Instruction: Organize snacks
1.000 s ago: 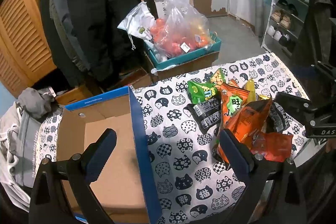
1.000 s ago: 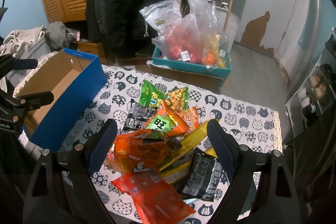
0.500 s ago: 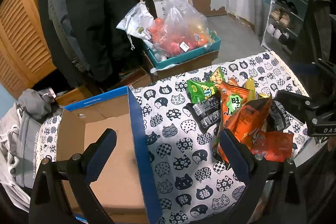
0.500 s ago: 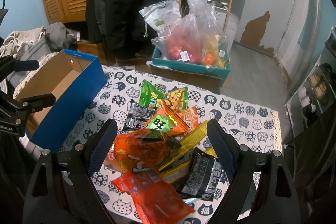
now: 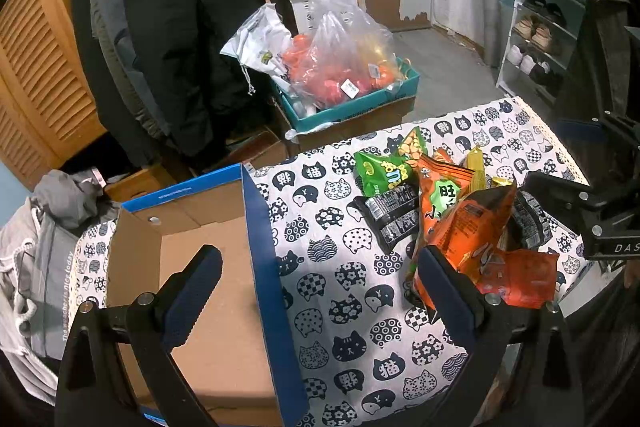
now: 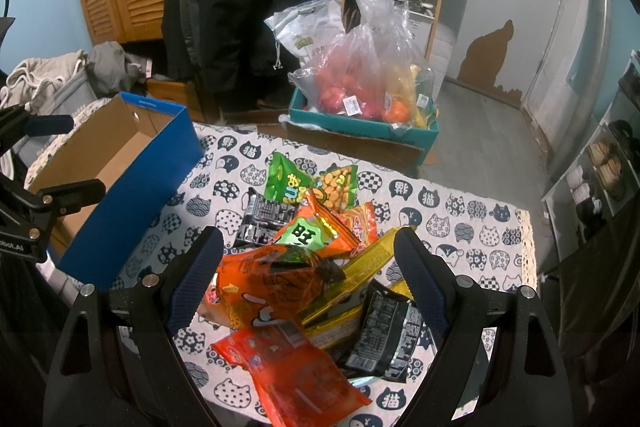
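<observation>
Your left tool [image 5: 320, 267] hangs above the bench [image 5: 360, 311] with its fingers spread wide and nothing between them: one finger sits over the open cardboard box [image 5: 208, 267], the other over the near edge of the snack pile [image 5: 452, 211]. The box, blue outside and plain brown inside, stands on the left part of the cat-print cloth, and no snack shows on the part of its floor you can see.

Your right tool [image 6: 308, 267] is likewise spread wide and empty, poised over the pile [image 6: 312, 251] itself. Between its fingers lies a crumpled orange bag [image 6: 276, 287], with a flat red-orange packet [image 6: 296, 371] nearer you and a black packet [image 6: 384, 331] under the right finger. A long yellow packet [image 6: 360, 267] slants beneath the orange one. Farther back lie a green bag [image 6: 286, 183], a peanut bag [image 6: 336, 187] just beside it and another black packet [image 6: 264, 219].

The pile sits right of the box, with bare cloth between them. Beyond the bench, a teal crate [image 6: 360, 129] on the floor holds clear bags of fruit [image 6: 360, 91].
</observation>
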`<state>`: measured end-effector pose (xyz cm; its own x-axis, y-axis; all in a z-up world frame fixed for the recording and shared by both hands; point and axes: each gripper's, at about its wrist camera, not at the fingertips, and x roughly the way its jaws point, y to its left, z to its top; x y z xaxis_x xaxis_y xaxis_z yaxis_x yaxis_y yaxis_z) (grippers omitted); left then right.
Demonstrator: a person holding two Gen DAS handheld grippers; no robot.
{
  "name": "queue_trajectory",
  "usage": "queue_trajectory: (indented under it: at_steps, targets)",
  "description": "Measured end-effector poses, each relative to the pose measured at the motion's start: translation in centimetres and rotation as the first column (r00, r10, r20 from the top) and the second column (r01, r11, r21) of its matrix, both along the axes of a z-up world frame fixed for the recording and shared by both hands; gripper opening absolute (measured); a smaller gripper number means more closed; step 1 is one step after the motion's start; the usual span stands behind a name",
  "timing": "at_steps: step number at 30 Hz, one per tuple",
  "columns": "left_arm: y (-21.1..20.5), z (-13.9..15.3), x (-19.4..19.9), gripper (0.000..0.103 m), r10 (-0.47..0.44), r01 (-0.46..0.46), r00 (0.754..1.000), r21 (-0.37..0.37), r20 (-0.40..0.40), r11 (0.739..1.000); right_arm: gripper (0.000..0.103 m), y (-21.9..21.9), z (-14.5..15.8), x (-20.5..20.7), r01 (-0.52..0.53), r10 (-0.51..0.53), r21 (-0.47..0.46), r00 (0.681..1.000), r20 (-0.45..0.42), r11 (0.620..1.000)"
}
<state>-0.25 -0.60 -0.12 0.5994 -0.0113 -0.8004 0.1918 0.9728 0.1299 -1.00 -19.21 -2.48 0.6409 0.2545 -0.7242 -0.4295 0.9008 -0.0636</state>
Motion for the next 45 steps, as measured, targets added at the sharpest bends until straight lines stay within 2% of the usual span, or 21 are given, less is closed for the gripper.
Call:
queue_trajectory:
  at_steps: [45]
  targets:
    - [-0.33, -0.20, -0.19, 0.099, -0.009, 0.009, 1.000, 0.000, -0.004, 1.000, 0.086, -0.21, -0.08, 0.10, 0.002, -0.002, 0.000, 1.000, -0.003, 1.000]
